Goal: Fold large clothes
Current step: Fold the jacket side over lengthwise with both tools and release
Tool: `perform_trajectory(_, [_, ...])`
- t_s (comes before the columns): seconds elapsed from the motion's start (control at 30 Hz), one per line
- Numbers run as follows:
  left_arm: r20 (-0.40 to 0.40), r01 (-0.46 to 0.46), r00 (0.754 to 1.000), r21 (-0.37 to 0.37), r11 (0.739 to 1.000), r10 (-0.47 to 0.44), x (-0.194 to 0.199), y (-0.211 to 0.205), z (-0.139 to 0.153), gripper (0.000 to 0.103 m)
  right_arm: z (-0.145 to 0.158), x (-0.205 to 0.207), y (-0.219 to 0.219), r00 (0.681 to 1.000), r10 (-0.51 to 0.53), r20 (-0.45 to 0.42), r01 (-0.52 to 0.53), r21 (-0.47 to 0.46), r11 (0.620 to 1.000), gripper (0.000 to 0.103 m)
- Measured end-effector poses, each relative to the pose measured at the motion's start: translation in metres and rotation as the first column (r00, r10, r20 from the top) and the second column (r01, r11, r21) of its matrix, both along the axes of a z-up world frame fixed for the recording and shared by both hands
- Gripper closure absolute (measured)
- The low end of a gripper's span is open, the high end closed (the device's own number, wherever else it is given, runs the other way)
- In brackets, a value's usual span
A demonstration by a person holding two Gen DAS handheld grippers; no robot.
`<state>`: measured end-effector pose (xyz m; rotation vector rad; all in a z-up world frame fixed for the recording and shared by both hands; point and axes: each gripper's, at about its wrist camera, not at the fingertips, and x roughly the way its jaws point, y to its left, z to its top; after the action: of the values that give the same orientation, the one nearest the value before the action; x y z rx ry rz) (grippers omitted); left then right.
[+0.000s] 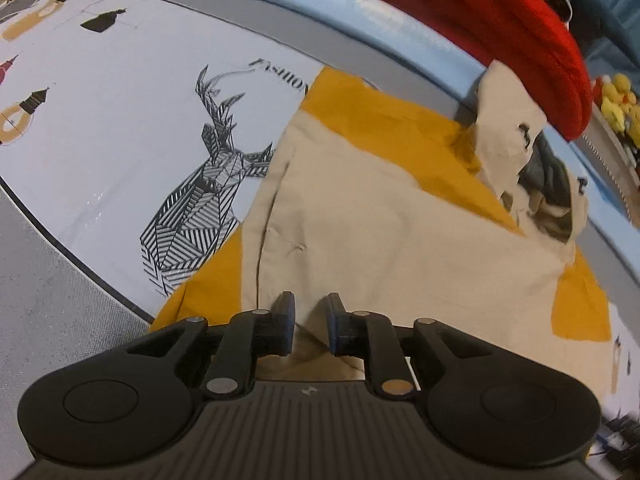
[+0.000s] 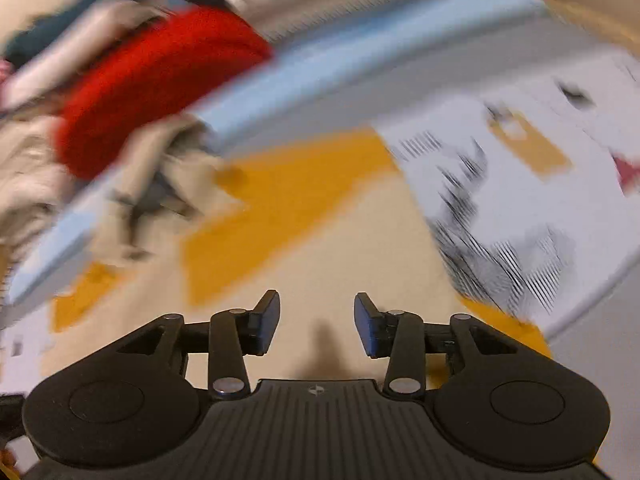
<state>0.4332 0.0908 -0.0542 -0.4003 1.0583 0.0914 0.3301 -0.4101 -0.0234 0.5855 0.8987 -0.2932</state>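
- A printed sheet (image 1: pixel 120 128) covers the work surface, pale with a line-drawn deer head (image 1: pixel 208 196) and small lamp motifs; the deer sits just left of the garment.
- The beige and mustard garment (image 1: pixel 400 220) lies spread flat on that sheet, its left edge overlapping the deer drawing, its crumpled collar end toward the far right.
- The left gripper (image 1: pixel 311 322) is low over the near edge of the garment, its fingers (image 1: pixel 286 320) only a narrow gap apart; a small ridge of beige cloth rises in that gap, though I cannot tell for sure whether the pads are pinching it.
- A red knitted piece (image 1: pixel 520 40) sits beyond the garment's collar end, on a pale blue strip (image 1: pixel 320 12) that runs along the far edge of the sheet.
- Yellow soft toys (image 1: pixel 618 100) crowd together to the right of the red knit.
- The right wrist view is badly blurred. The right gripper (image 2: pixel 316 320) hangs above the garment's beige middle (image 2: pixel 340 240) with its jaws spread apart and nothing between them, its shadow falling on the cloth below.
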Motion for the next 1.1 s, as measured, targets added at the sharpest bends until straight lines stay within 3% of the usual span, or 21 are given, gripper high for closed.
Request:
perform_trajectory(0.07, [0.051,0.020,0.998,0.030,0.999,-0.021,-0.001,-0.001,0.011,0.083,-0.017,-0.001,-0.013,0.996,-0.044,-0.077,0.048,0.042,0.998,0.061])
perform_trajectory(0.13, [0.083,0.029,0.996,0.057,0.998,-0.033,-0.001,-0.002,0.017,0.078,-0.015,-0.002,-0.014,0.997,-0.052,-0.065,0.054,0.038,0.998,0.061])
perform_trajectory(0.2, [0.041,0.029,0.999,0.046,0.999,-0.031,0.002,-0.001,0.006,0.076,-0.010,0.000,-0.011,0.999,-0.023,-0.037,0.023,0.008,1.000,0.060])
perform_trajectory(0.27, [-0.034,0.019,0.999,0.024,1.000,-0.018,0.004,0.003,-0.006,0.076,-0.016,0.004,-0.013,0.998,-0.015,-0.067,0.015,0.005,1.000,0.060])
perform_trajectory(0.3, [-0.034,0.014,0.999,0.019,1.000,-0.014,0.002,0.005,-0.006,0.076,-0.018,0.005,-0.018,0.996,-0.027,-0.086,0.029,0.018,0.999,0.060])
perform_trajectory(0.4, [0.053,0.040,0.998,0.057,0.998,-0.044,-0.004,0.002,0.019,0.076,-0.007,0.000,-0.022,0.996,-0.054,-0.077,0.055,0.019,0.998,0.061])
perform_trajectory(0.47, [0.109,0.058,0.992,0.087,0.994,-0.067,-0.009,0.000,0.038,0.076,0.011,-0.003,-0.015,0.999,-0.042,-0.010,0.042,-0.027,0.999,0.060])
perform_trajectory(0.6, [0.196,0.068,0.977,0.080,0.994,-0.083,-0.022,-0.003,0.067,0.076,0.057,-0.018,-0.008,0.985,-0.004,0.174,0.031,-0.151,0.988,0.060])
perform_trajectory(0.73, [0.315,0.113,0.936,0.158,0.981,-0.158,-0.048,-0.012,0.102,0.076,0.110,-0.049,-0.002,0.936,0.076,0.344,0.028,-0.288,0.957,0.060])
perform_trajectory(0.87, [0.408,0.158,0.885,0.196,0.968,-0.227,-0.091,-0.012,0.134,0.076,0.162,-0.098,0.005,0.866,0.184,0.464,0.044,-0.438,0.898,0.060])
perform_trajectory(1.03, [0.465,0.153,0.862,0.144,0.978,-0.203,-0.168,0.011,0.173,0.076,0.212,-0.191,-0.001,0.809,0.144,0.570,0.150,-0.437,0.887,0.061])
perform_trajectory(1.1, [0.474,0.171,0.851,0.161,0.972,-0.228,-0.203,0.019,0.185,0.076,0.223,-0.236,-0.003,0.791,0.151,0.593,0.153,-0.430,0.890,0.069])
